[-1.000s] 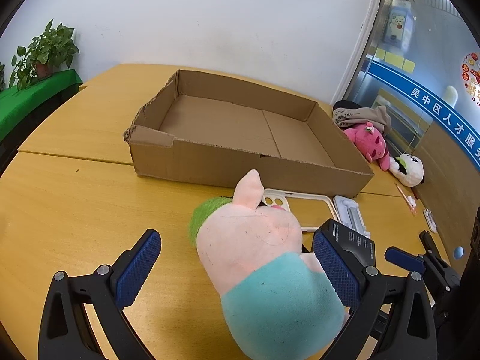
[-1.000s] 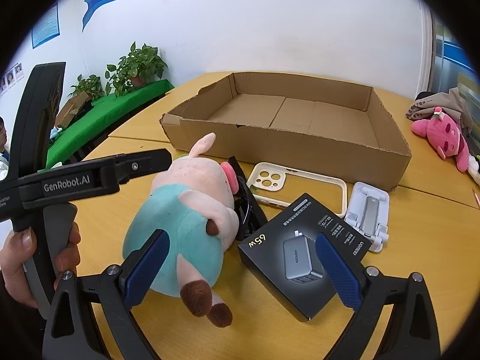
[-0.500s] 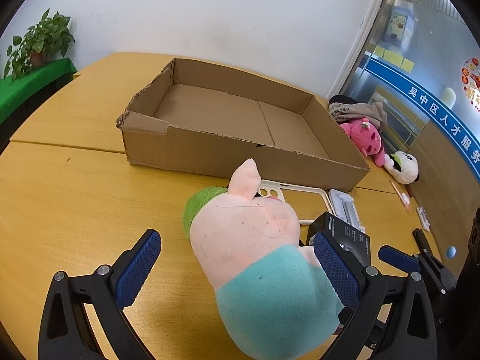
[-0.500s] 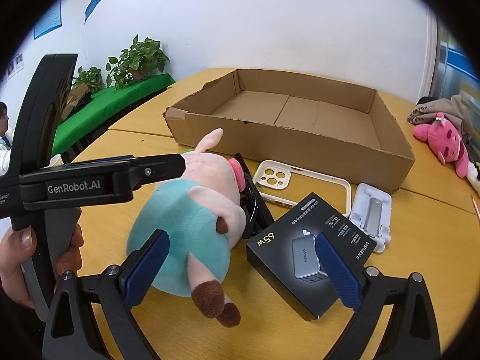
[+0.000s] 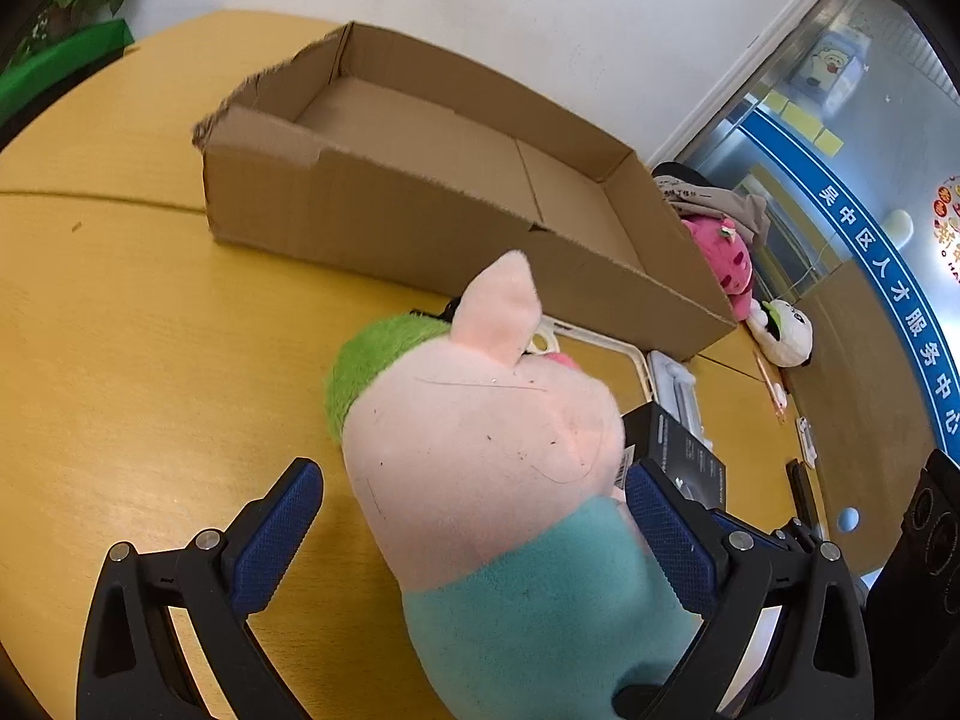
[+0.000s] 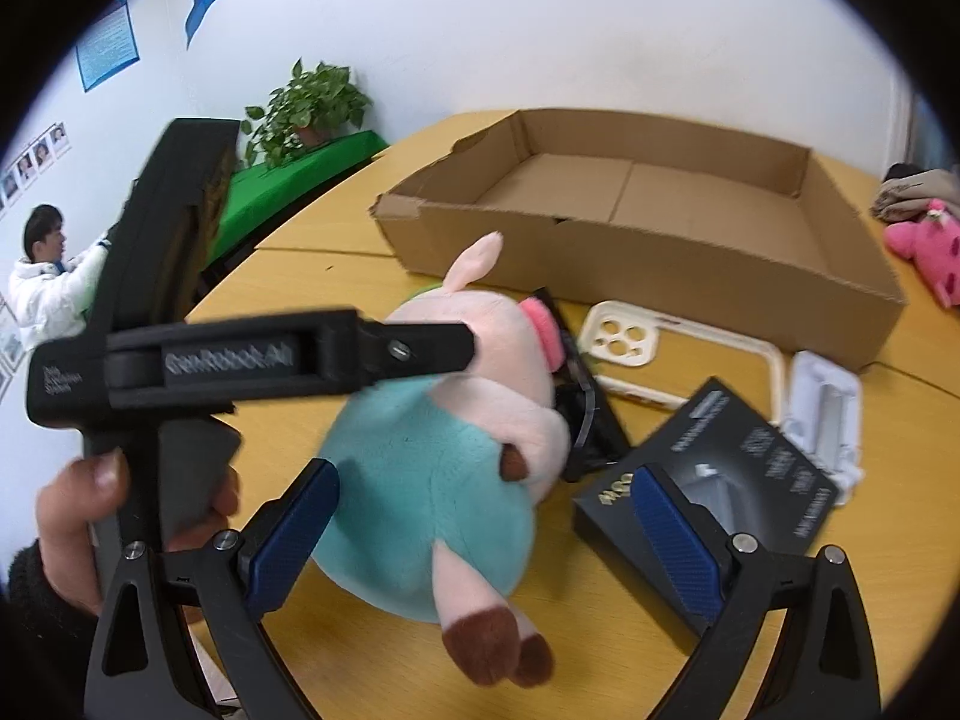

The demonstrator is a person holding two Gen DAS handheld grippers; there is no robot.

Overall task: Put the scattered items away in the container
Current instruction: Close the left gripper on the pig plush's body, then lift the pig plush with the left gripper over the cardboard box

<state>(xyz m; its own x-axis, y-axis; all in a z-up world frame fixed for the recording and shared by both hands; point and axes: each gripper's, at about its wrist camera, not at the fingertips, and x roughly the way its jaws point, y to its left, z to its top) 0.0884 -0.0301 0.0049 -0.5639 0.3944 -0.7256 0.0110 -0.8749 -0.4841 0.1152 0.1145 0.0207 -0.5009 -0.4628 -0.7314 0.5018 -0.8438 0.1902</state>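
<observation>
A pink pig plush (image 5: 480,456) in a teal shirt with a green cap lies on the wooden table, between the wide-open jaws of my left gripper (image 5: 474,516). The right pad looks close to its side; the left pad stands apart. It also shows in the right wrist view (image 6: 444,468), between the open jaws of my right gripper (image 6: 480,534). The empty cardboard box (image 5: 420,192) stands beyond, also in the right wrist view (image 6: 636,222). A black charger box (image 6: 720,480), white phone case (image 6: 630,348), white stand (image 6: 822,402) and black item (image 6: 585,420) lie in front of it.
A pink plush (image 5: 720,252), a panda plush (image 5: 786,336) and folded cloth (image 5: 708,198) lie right of the box. Small items (image 5: 804,438) sit near the table's right edge. A potted plant (image 6: 306,102) and a seated person (image 6: 48,270) are off to the left.
Both grippers moved forward around the plush, and the views tilted and blurred. The jaws stayed open. The items on the table did not move.
</observation>
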